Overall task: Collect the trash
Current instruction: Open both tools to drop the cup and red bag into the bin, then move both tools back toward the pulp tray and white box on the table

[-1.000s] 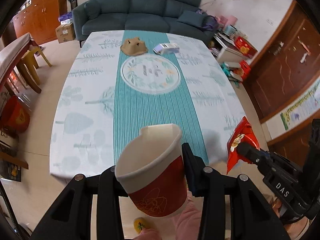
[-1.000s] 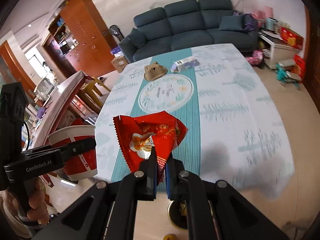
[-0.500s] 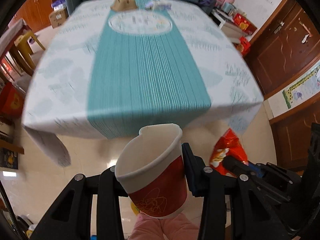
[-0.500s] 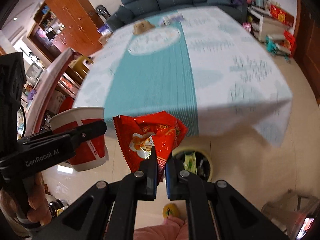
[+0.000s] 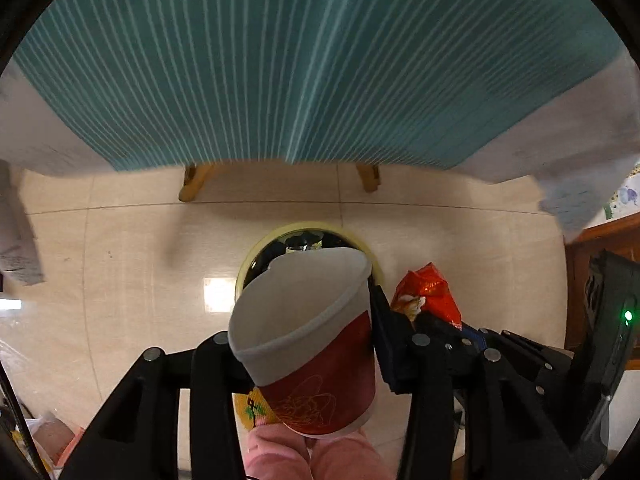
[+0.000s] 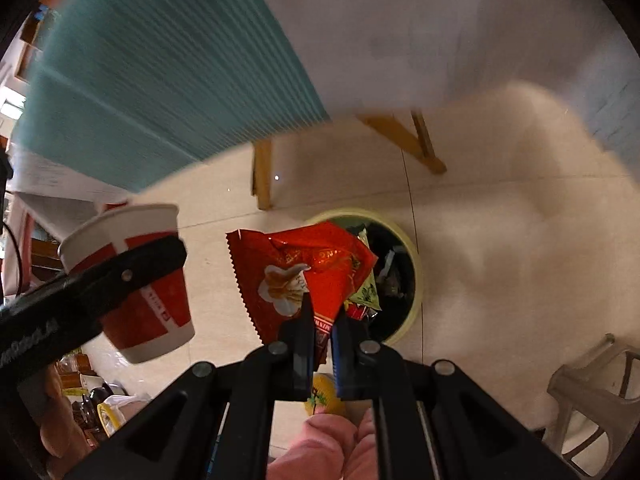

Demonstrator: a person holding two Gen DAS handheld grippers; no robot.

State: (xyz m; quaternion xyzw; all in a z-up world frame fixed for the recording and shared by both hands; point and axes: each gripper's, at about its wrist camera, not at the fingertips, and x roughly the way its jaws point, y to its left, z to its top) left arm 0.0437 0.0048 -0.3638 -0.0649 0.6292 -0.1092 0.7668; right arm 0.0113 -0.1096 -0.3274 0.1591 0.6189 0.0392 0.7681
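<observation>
A red and white paper cup [image 5: 304, 340] sits between the fingers of my left gripper [image 5: 300, 320], whose jaws are opening; the right pad still touches the cup's side. The cup hangs over the near rim of a round yellow-rimmed trash bin [image 5: 256, 256] on the floor. My right gripper [image 6: 322, 312] is shut on the lower edge of a red snack bag [image 6: 304, 268], held above the bin [image 6: 416, 272], which has wrappers inside. In the right wrist view the cup [image 6: 132, 280] is to the left of the bag.
The teal-striped tablecloth [image 5: 312, 60] overhangs just beyond the bin, with wooden legs [image 6: 262, 176] under it. A grey plastic stool [image 6: 592, 392] stands at the lower right. The person's pink-clad legs [image 5: 304, 456] are directly below the grippers. Beige tiled floor surrounds the bin.
Both grippers have dropped from above the table to below its edge, tilting down towards the floor. The bin has come into view under the cup and the bag. Both items stayed gripped.
</observation>
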